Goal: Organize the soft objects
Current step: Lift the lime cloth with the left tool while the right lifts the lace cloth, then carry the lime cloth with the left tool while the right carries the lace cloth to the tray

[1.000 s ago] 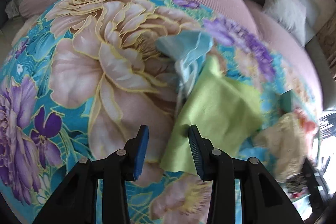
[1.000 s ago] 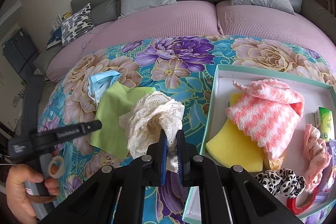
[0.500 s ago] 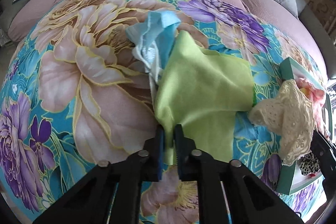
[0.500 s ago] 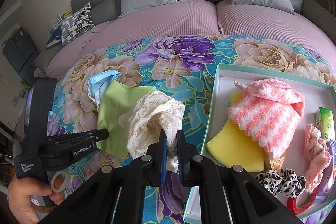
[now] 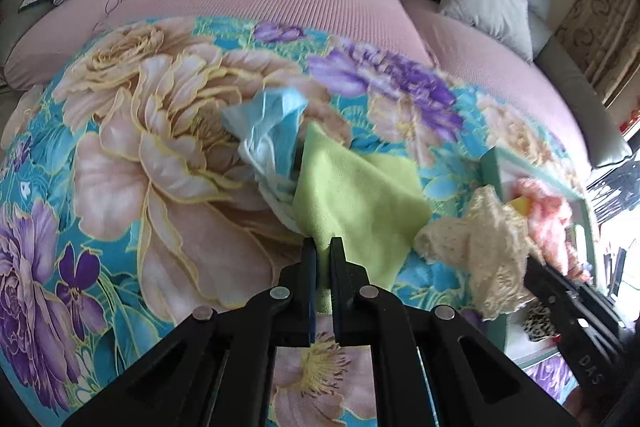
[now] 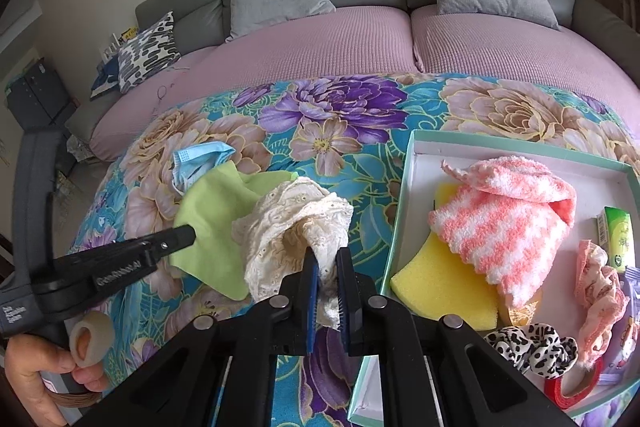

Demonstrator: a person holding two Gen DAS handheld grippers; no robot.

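Since the earlier frame, left gripper (image 5: 323, 259) has closed its spread fingers on the green cloth (image 5: 352, 199), mid-frame, lifting its near edge off the floral blanket (image 5: 120, 187), probably for boxing. Right gripper (image 6: 327, 267) stays pinching the cream lace (image 6: 296, 227) beside the tray (image 6: 404, 211), lower right. Blue mask (image 5: 272, 131) lies behind the cloth.

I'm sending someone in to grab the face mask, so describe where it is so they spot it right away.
On the floral blanket spread over the pink sofa, look left of the box. The blue face mask lies crumpled at the far edge of the green cloth, partly under it. It is the only pale blue, pleated item; the cream lace cloth sits nearer the box.
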